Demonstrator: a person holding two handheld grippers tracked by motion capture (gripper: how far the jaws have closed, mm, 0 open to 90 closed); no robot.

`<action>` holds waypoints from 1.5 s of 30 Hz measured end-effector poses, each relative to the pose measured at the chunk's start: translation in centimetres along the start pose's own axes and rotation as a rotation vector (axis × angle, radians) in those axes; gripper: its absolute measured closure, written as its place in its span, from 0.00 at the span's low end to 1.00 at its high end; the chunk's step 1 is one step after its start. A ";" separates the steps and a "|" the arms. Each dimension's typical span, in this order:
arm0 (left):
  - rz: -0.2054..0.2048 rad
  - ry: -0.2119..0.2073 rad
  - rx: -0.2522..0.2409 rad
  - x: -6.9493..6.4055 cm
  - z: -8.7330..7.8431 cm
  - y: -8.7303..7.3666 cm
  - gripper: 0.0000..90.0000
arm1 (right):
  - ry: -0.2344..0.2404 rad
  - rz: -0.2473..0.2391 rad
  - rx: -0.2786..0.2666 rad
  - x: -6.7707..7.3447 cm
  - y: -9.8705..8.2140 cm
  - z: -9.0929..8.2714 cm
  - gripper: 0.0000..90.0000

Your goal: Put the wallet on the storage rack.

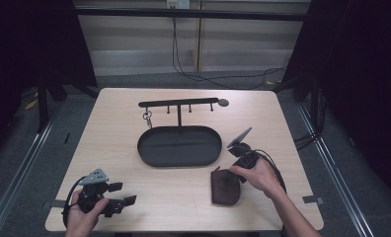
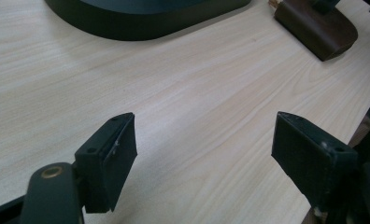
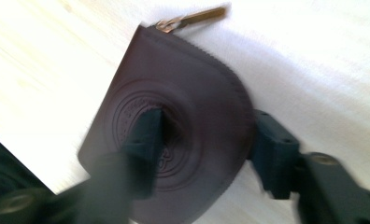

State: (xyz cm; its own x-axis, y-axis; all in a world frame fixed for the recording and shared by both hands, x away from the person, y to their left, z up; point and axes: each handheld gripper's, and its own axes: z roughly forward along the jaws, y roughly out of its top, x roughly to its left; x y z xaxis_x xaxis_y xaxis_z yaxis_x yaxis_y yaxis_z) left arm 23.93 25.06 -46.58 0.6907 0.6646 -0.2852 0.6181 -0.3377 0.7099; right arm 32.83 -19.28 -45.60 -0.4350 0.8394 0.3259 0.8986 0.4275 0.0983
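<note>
Right gripper (image 3: 202, 144): seen low in the right gripper view, lowered over a dark brown zip pouch (image 3: 174, 135); one jaw is laid on the embossed round stamp of the pouch's face, the other is set against its curved zipped edge at the right, so the jaws are half drawn together about part of the pouch. Whether the pads already press firmly cannot be told, as the frame is blurred. The placement is judged to suit a pinch across the rim, the flat pouch offering little else to grip. Pouch: lying flat on the table (image 1: 134, 207), lower right of centre in the high view, its brass zip pull (image 3: 197, 17) pointed to the top of the right gripper view. In the high view the right gripper (image 1: 239, 157) is held by a hand (image 1: 256, 175) just beside the pouch (image 1: 225, 187). Left gripper (image 1: 119, 197): held at the lower left of the high view, jaws spread wide over bare wood, nothing between them; it is judged to be parked clear. Black oval tray (image 1: 178, 146): mid-frame, with a hook rack (image 1: 178, 104) standing behind it and a key ring (image 1: 147, 118) hung from a left hook, presumably where small things are kept.
</note>
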 end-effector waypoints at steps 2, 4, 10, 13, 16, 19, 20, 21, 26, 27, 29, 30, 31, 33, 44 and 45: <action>0.000 0.000 0.003 -0.1 0.1 0.0 0.25 | 0.004 -0.004 -0.003 0.0 0.1 -0.1 0.58; -0.002 -0.004 0.004 -0.1 0.1 0.0 0.25 | -0.002 -0.001 0.000 0.0 0.1 -0.2 0.59; -0.004 -0.006 0.004 0.0 0.1 0.0 0.25 | -0.011 -0.012 -0.019 0.4 0.3 -0.8 0.67; -0.006 -0.004 0.004 0.0 0.1 0.0 0.25 | -0.016 -0.019 -0.023 0.6 0.3 -1.2 0.69; -0.006 -0.003 0.006 0.0 0.1 0.0 0.25 | -0.016 -0.022 -0.030 0.6 0.3 -1.4 0.71; -0.007 -0.001 0.006 0.0 0.1 0.0 0.25 | -0.014 -0.031 -0.041 0.6 0.3 -1.8 0.74; -0.009 0.000 0.008 0.0 0.1 0.0 0.25 | -0.019 -0.031 -0.039 0.6 0.3 -1.9 0.74; -0.010 0.004 0.010 0.1 0.1 0.0 0.25 | -0.022 -0.036 -0.036 0.6 0.3 -2.1 0.76; -0.009 0.001 0.010 0.1 0.0 0.0 0.25 | -0.035 -0.048 -0.035 0.7 0.2 -2.8 0.78; -0.009 -0.002 0.010 0.1 0.0 0.0 0.25 | -0.037 -0.047 -0.035 0.7 0.2 -3.0 0.79; -0.008 -0.003 0.013 0.1 0.1 0.0 0.25 | -0.043 -0.044 -0.039 0.8 0.1 -3.3 0.80; -0.011 -0.003 0.015 0.1 0.1 0.0 0.25 | -0.049 -0.047 -0.038 0.8 0.1 -3.5 0.80; -0.008 -0.003 0.018 0.1 0.1 0.0 0.25 | -0.052 -0.045 -0.040 0.8 0.1 -3.8 0.81; -0.011 -0.002 0.017 0.1 0.1 0.0 0.25 | -0.054 -0.037 -0.045 0.7 0.0 -4.2 0.82; -0.007 -0.003 0.016 0.1 0.0 0.0 0.25 | -0.082 -0.047 -0.034 0.8 0.3 -4.8 0.83; -0.007 -0.006 0.018 0.2 0.0 0.0 0.25 | -0.089 -0.049 -0.032 0.9 0.4 -4.9 0.83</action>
State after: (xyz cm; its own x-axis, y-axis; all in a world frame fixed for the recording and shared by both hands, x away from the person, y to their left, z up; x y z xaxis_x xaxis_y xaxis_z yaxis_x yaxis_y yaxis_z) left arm 24.06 25.18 -46.60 0.6886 0.6631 -0.2934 0.6292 -0.3453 0.6963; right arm 33.07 -20.05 -40.68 -0.4802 0.8450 0.2355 0.8771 0.4587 0.1427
